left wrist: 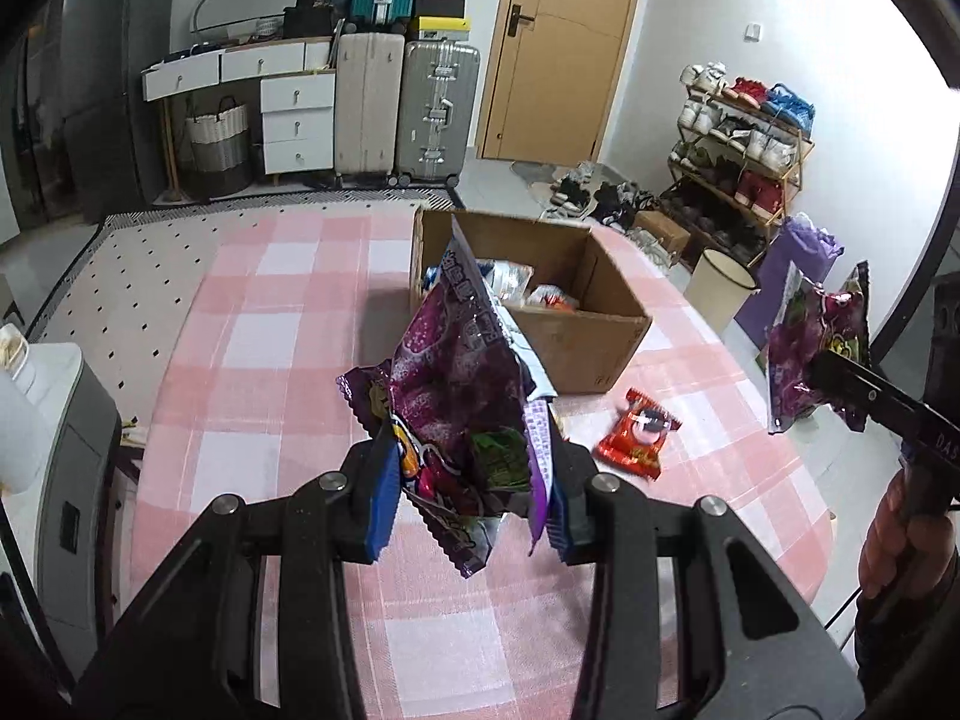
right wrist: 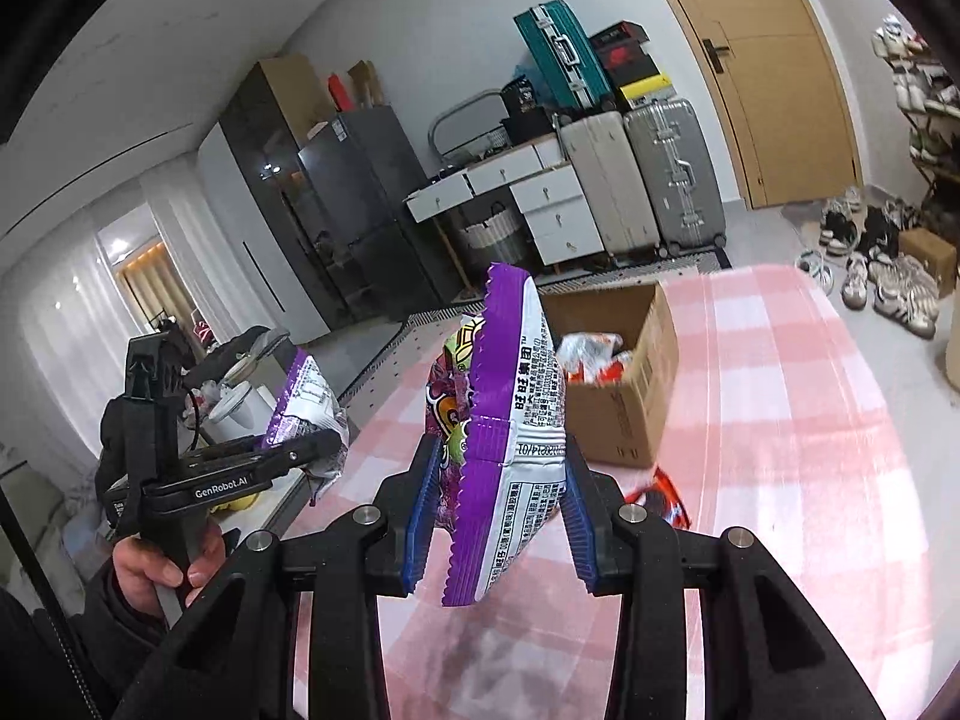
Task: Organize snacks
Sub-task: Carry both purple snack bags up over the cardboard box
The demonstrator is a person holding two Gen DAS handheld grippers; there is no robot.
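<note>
Your left gripper (left wrist: 474,492) & right gripper (right wrist: 498,516) each clamp a purple snack bag (left wrist: 462,384) (right wrist: 516,420), long axis upright, w/ box (left wrist: 600,342) ahead.

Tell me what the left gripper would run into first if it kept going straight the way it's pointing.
Probably the cardboard box. The left gripper, jaws shut on a purple snack bag, points at the box's near wall; depth is uncertain, so it may pass above the rim.

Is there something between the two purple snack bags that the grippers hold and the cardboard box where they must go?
Nothing visible blocks them. The left gripper holds one purple bag, the right gripper the other purple bag, both above the table. The cardboard box is open on top; the red packet lies beside it.
</note>
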